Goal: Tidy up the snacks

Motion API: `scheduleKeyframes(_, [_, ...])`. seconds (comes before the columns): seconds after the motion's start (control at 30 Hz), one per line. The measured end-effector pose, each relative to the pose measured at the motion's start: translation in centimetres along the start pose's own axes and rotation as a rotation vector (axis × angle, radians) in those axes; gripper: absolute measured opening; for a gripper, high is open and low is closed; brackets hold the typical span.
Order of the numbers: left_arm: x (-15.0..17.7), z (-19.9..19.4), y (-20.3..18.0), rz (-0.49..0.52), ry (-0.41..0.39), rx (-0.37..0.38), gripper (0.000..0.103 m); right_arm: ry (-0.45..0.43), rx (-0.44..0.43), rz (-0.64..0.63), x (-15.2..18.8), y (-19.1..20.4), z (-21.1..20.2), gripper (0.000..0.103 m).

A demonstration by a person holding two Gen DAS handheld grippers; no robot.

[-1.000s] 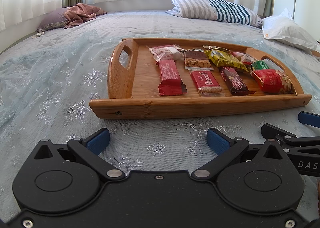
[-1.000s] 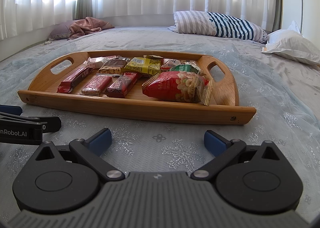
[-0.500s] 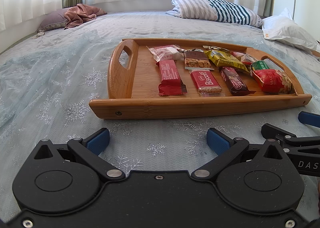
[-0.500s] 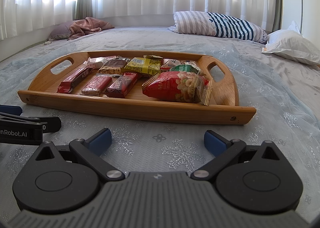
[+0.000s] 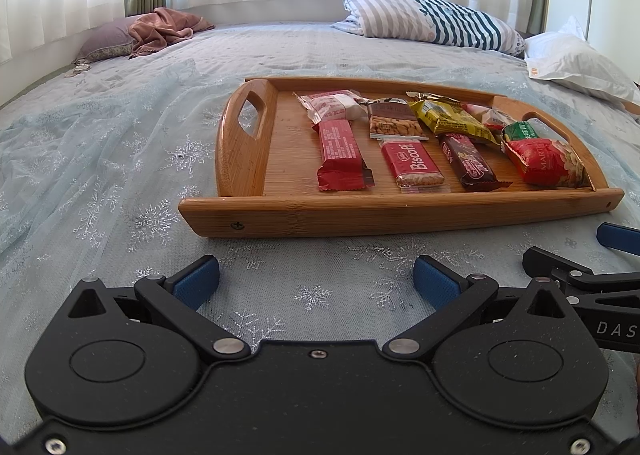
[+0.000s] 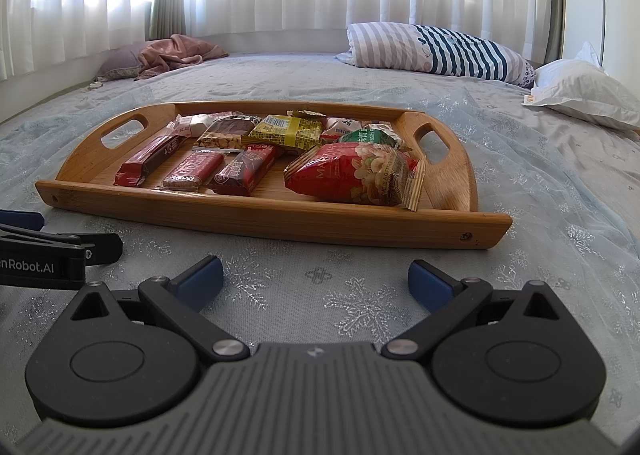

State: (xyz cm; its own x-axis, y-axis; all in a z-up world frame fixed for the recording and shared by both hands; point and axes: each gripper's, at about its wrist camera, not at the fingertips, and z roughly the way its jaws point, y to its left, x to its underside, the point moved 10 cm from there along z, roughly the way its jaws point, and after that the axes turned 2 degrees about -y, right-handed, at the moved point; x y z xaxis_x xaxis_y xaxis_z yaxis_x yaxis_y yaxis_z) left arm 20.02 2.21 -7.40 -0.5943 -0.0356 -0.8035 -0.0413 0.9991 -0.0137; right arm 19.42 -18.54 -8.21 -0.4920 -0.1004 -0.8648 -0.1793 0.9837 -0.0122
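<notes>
A bamboo tray (image 5: pixel 280 211) (image 6: pixel 256 215) with two cut-out handles lies on the bed and holds several wrapped snacks. Among them are a red bar (image 5: pixel 340 151) (image 6: pixel 148 165), a Biscoff pack (image 5: pixel 412 167) (image 6: pixel 196 171), a dark brown bar (image 5: pixel 468 163) (image 6: pixel 246 171), a yellow pack (image 5: pixel 448 119) (image 6: pixel 288 131) and a red nut bag (image 5: pixel 548 165) (image 6: pixel 356 173). My left gripper (image 5: pixel 316 281) stands open over the bedspread, short of the tray's front rim. My right gripper (image 6: pixel 316 279) is open too, just before the tray's near right corner. Neither holds anything.
The bed is covered by a pale blue snowflake bedspread (image 5: pixel 100 175). A striped pillow (image 6: pixel 436 49) and a white pillow (image 6: pixel 580 95) lie at the back right, a pink blanket on a cushion (image 6: pixel 176 53) at the back left. White curtains hang behind.
</notes>
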Motion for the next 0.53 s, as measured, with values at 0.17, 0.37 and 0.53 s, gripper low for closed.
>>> scheduleKeyframes(0.17, [0.05,-0.03,0.00,0.001,-0.001,0.000,0.103,0.000,0.000,0.001,0.01,0.01,0.01,0.103])
scheduleKeyframes(0.37, [-0.05,-0.01,0.03,0.001,-0.003,0.000,0.103,0.000,0.000,0.001,0.02,0.01,0.01,0.103])
scheduleKeyframes(0.53, [-0.08,-0.03,0.05,0.000,-0.005,0.000,0.103,0.000,0.000,0.000,0.03,0.01,0.01,0.103])
